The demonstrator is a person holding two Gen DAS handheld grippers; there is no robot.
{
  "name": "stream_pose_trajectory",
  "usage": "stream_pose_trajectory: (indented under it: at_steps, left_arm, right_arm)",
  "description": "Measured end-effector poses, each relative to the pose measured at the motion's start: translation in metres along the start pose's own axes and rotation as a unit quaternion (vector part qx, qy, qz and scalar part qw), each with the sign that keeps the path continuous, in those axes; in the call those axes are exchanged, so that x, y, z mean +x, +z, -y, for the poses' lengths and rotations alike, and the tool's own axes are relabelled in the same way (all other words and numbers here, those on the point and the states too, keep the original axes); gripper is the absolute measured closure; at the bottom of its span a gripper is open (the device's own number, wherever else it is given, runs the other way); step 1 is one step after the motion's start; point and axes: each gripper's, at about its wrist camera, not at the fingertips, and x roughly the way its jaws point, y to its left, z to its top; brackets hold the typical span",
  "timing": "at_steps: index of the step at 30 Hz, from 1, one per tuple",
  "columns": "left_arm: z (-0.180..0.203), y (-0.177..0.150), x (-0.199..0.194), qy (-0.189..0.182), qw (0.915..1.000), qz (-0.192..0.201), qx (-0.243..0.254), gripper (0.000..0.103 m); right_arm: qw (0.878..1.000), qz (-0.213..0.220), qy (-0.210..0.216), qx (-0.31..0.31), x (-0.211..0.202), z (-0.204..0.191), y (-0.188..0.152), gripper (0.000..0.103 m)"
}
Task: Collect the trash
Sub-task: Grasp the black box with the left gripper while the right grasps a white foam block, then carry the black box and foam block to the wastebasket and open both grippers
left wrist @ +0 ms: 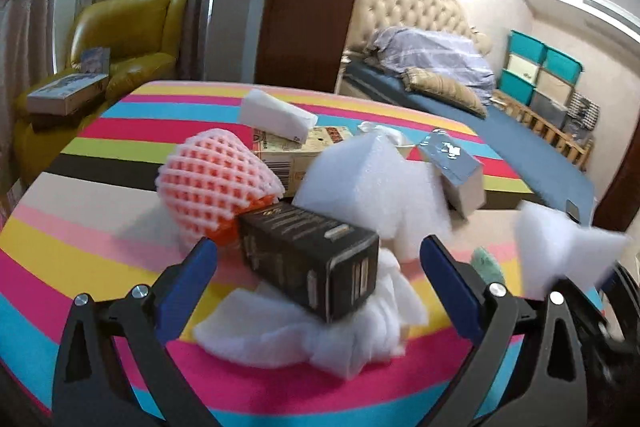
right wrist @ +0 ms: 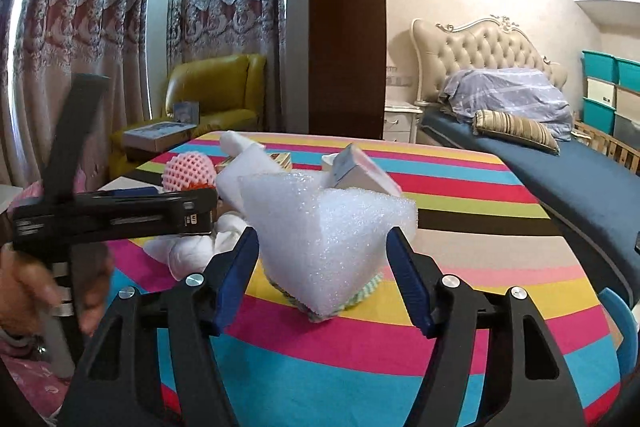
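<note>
Two grippers are seen: the right gripper (right wrist: 322,259) is clamped on a white foam block (right wrist: 324,227); the left gripper (left wrist: 318,259) is spread wide around a black box (left wrist: 312,259).

Left gripper (left wrist: 318,257): jaws spread wide, blue pads (left wrist: 188,287) well apart, fingers pointing forward and slightly down over the striped table (left wrist: 80,259). Nothing is clamped between the pads; the black box (left wrist: 312,259) lies in the gap, touching neither pad as far as can be seen.

Right gripper (right wrist: 322,267): jaws partly closed on a white foam block (right wrist: 328,239), both blue pads (right wrist: 236,275) pressed against its sides. The block is held just above the table.

In the right wrist view, the left gripper body shows side-on at the left edge, with the person's left hand (right wrist: 36,291) wrapped around its handle.
</note>
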Motion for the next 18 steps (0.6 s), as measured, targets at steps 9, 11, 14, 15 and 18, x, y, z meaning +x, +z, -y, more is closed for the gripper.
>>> stream_pose_trajectory:
  at_steps: [9,11,14,15,18]
  left_arm:
    - [0.003,-0.003,0.013,0.015,0.9995,-0.022,0.016,0.05]
    - [0.002,-0.007,0.002,0.011,0.9996,-0.007,0.026,0.055]
    - [0.0,-0.011,-0.011,0.011,0.9993,0.015,0.034,0.06]
    - [-0.002,-0.014,-0.016,0.007,0.9991,0.024,0.035,0.061]
    - [-0.005,-0.019,-0.033,0.009,0.9976,0.053,0.044,0.065]
  right_arm:
    - [1.0,0.001,0.004,0.01,-0.009,0.006,-0.006,0.039]
    - [1.0,-0.001,0.007,0.009,-0.008,0.003,-0.007,0.039]
    - [1.0,-0.002,0.011,0.001,-0.008,-0.003,-0.008,0.039]
    - [1.0,-0.002,0.013,-0.002,-0.008,-0.005,-0.008,0.039]
    - [1.0,-0.002,0.017,-0.007,-0.007,-0.011,-0.008,0.039]
